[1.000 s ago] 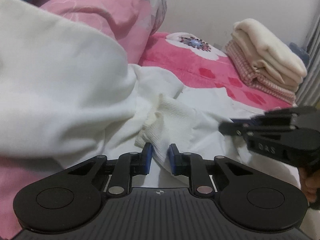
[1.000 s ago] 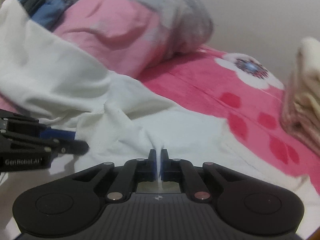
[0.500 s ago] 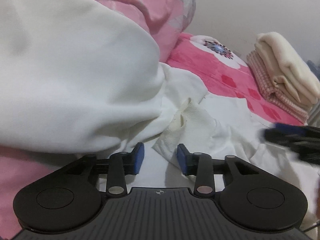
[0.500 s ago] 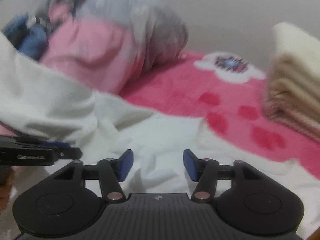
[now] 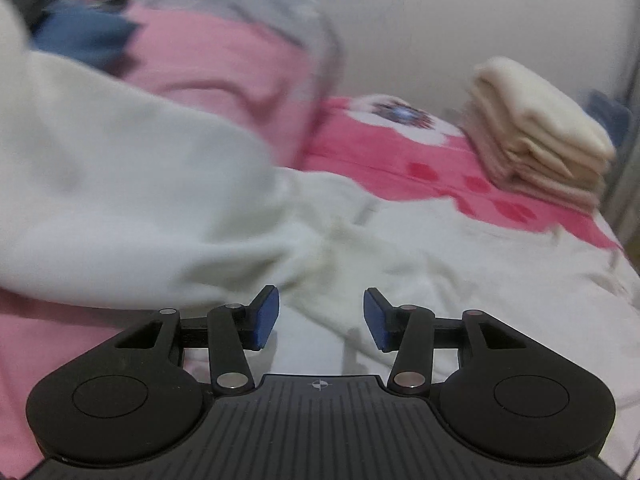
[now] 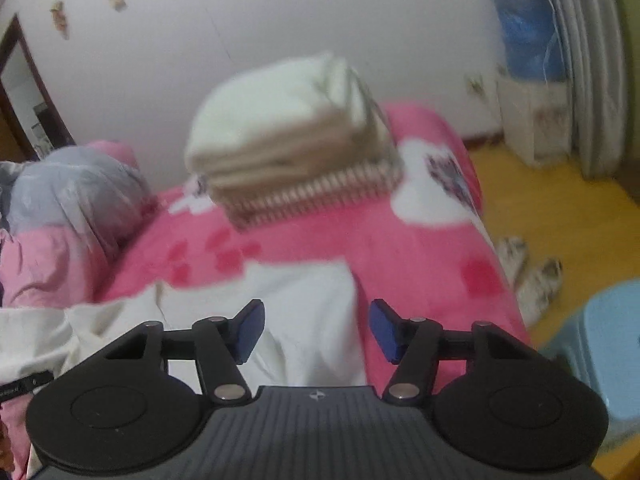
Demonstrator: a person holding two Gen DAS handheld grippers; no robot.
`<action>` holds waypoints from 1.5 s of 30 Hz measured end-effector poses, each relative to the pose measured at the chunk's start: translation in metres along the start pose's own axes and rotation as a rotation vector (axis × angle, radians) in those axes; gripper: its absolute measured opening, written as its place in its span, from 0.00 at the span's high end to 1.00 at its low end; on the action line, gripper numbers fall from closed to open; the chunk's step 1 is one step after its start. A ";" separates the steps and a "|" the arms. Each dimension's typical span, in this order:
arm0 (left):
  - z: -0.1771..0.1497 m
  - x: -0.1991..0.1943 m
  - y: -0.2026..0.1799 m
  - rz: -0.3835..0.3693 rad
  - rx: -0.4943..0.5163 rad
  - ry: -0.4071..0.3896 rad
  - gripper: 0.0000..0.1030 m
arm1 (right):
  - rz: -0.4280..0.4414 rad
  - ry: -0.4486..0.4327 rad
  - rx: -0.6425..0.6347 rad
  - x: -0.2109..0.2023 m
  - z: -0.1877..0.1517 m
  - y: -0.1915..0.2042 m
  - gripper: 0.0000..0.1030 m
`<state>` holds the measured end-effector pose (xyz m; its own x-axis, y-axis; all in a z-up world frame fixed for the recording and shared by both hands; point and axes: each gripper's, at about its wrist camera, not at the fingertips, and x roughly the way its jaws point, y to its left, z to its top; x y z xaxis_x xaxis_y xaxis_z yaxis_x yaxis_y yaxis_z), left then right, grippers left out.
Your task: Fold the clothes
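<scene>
Lying: white garment (image 5: 168, 200), a soft knit top by its look, spread rumpled over the pink bed cover (image 5: 392, 164); the near flat panel shows in the right wrist view (image 6: 304, 320).
Cuff: ribbed, cream, just ahead of the left gripper (image 5: 319, 316), blurred (image 5: 352, 248).
Left jaws: spread wide, nothing between them.
Right gripper (image 6: 316, 330): jaws spread wide, empty, hovering over the garment's flat panel.
Folded stack: cream pieces on a striped one (image 6: 296, 140), squared, at the far end of the bed, well apart from the white garment.
Handling, judged: light, limp, no stiffness; will sag and drag from a single pinch; not slippery, not fragile; thick folds bunch easily.
Hold, judged: pinch seams, cuff rib or hem edge, one gripper at each corner, so the cloth hangs flat.
Stage: garment is unfolded and creased; whether mid-fold or being laid out cannot be told.
Other: pink-and-grey bedding heap (image 5: 224, 48); light blue stool (image 6: 608, 344).
</scene>
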<state>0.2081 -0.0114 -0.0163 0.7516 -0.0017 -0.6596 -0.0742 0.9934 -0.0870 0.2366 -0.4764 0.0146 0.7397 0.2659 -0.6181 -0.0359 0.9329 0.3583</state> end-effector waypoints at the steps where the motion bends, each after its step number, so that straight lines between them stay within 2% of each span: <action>1: -0.001 0.004 -0.007 -0.014 0.019 0.007 0.55 | 0.002 0.012 -0.008 0.002 -0.003 0.000 0.44; 4: -0.007 0.020 -0.029 -0.025 0.083 0.034 0.55 | -0.005 0.045 -0.055 0.013 -0.006 0.006 0.47; 7: -0.014 0.033 -0.042 -0.013 0.136 0.050 0.55 | -0.057 0.037 -0.158 0.022 -0.005 0.014 0.49; 10: -0.021 0.037 -0.046 0.012 0.167 0.048 0.55 | -0.102 0.015 -0.278 0.025 -0.005 0.027 0.58; 11: -0.023 0.036 -0.046 0.015 0.170 0.048 0.55 | -0.110 0.010 -0.317 0.026 -0.006 0.030 0.58; 17: -0.023 0.037 -0.043 0.035 0.178 0.041 0.55 | -0.114 0.099 -0.479 0.048 -0.032 0.041 0.59; 18: -0.023 0.038 -0.043 0.040 0.174 0.038 0.55 | -0.115 0.114 -0.507 0.051 -0.036 0.043 0.63; 20: -0.023 0.039 -0.043 0.049 0.166 0.030 0.55 | -0.111 0.133 -0.530 0.057 -0.041 0.044 0.85; 21: -0.023 0.039 -0.043 0.052 0.162 0.027 0.55 | -0.100 0.111 -0.467 0.054 -0.036 0.038 0.93; 22: -0.023 0.040 -0.044 0.055 0.163 0.025 0.55 | -0.090 0.075 -0.391 0.046 -0.030 0.030 0.94; 25: -0.025 0.040 -0.046 0.058 0.176 0.019 0.55 | -0.079 -0.020 -0.199 0.027 -0.020 0.008 0.95; 27: -0.026 0.041 -0.046 0.059 0.177 0.017 0.54 | -0.079 0.000 -0.096 0.032 -0.022 -0.011 0.94; 30: -0.026 0.041 -0.046 0.059 0.174 0.013 0.54 | -0.053 0.011 0.033 0.035 -0.025 -0.035 0.88; 32: -0.026 0.041 -0.046 0.059 0.180 0.011 0.54 | -0.027 -0.041 0.073 0.027 -0.023 -0.039 0.80; 34: -0.026 0.041 -0.046 0.057 0.184 0.009 0.54 | -0.022 -0.072 0.060 0.023 -0.020 -0.037 0.74; 39: -0.026 0.039 -0.047 0.067 0.168 0.001 0.54 | -0.019 -0.042 -0.078 0.033 -0.006 -0.019 0.64; 41: -0.027 0.038 -0.048 0.072 0.171 -0.003 0.54 | -0.025 -0.020 -0.164 0.041 -0.003 -0.007 0.56; 43: -0.028 0.038 -0.049 0.075 0.180 -0.006 0.54 | -0.039 0.032 -0.249 0.056 -0.003 0.003 0.57; 45: -0.029 0.037 -0.049 0.075 0.183 -0.008 0.54 | -0.090 0.075 -0.339 0.069 -0.008 0.013 0.71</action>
<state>0.2208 -0.0631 -0.0580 0.7538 0.0733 -0.6530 -0.0100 0.9949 0.1000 0.2818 -0.4439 -0.0283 0.6991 0.1841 -0.6909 -0.2026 0.9777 0.0556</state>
